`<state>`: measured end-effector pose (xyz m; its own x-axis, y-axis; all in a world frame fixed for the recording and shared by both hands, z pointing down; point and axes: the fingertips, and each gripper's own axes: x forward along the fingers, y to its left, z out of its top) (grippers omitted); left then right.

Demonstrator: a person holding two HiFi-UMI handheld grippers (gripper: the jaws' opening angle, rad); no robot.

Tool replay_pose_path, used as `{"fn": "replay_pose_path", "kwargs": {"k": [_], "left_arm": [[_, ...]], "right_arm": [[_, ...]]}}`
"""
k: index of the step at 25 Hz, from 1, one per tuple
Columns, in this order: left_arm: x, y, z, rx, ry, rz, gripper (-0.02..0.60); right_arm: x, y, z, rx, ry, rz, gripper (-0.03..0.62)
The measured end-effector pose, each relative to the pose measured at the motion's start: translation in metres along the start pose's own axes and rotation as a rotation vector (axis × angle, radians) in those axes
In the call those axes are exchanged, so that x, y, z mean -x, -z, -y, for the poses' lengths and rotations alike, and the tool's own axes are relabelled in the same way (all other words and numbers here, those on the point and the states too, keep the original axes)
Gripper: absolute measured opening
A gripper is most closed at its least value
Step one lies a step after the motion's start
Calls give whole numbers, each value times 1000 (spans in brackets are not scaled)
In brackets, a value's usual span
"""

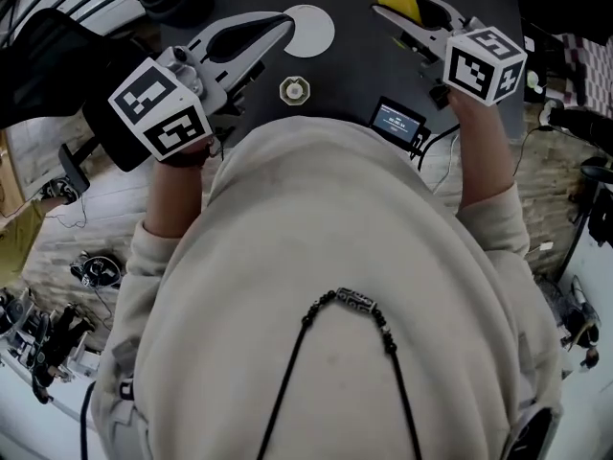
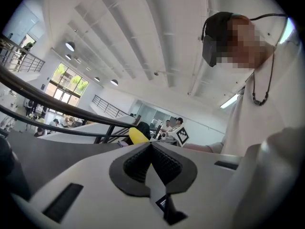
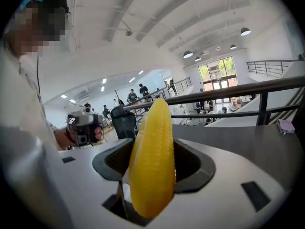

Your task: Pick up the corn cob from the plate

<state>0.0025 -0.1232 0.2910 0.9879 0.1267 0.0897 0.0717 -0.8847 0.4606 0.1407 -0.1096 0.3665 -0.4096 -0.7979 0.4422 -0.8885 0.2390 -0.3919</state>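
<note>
Corn cob point(image 3: 151, 161) in right tongs point(image 1: 400, 4) (upturned)

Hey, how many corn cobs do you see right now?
1. The corn cob is clamped in the right gripper, off the plate. The person's torso hides some table, so others may be hidden.

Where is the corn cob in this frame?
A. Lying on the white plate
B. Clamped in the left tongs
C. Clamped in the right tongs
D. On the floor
C: the right gripper view shows the corn cob gripped between the right tongs, and in the head view the visible part of the white plate holds nothing.
</note>
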Motion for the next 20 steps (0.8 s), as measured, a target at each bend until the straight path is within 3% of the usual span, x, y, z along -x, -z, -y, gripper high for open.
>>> {"fn": "replay_pose_path", "kwargs": {"k": [10,20], "left_arm": [[1,-12,7,9,51,34,0],[0,-15,9,2,44,41,0]], "right_arm": [[69,-64,-69,33,-90,265,267],[79,-86,-90,84,-142,317,267]]}}
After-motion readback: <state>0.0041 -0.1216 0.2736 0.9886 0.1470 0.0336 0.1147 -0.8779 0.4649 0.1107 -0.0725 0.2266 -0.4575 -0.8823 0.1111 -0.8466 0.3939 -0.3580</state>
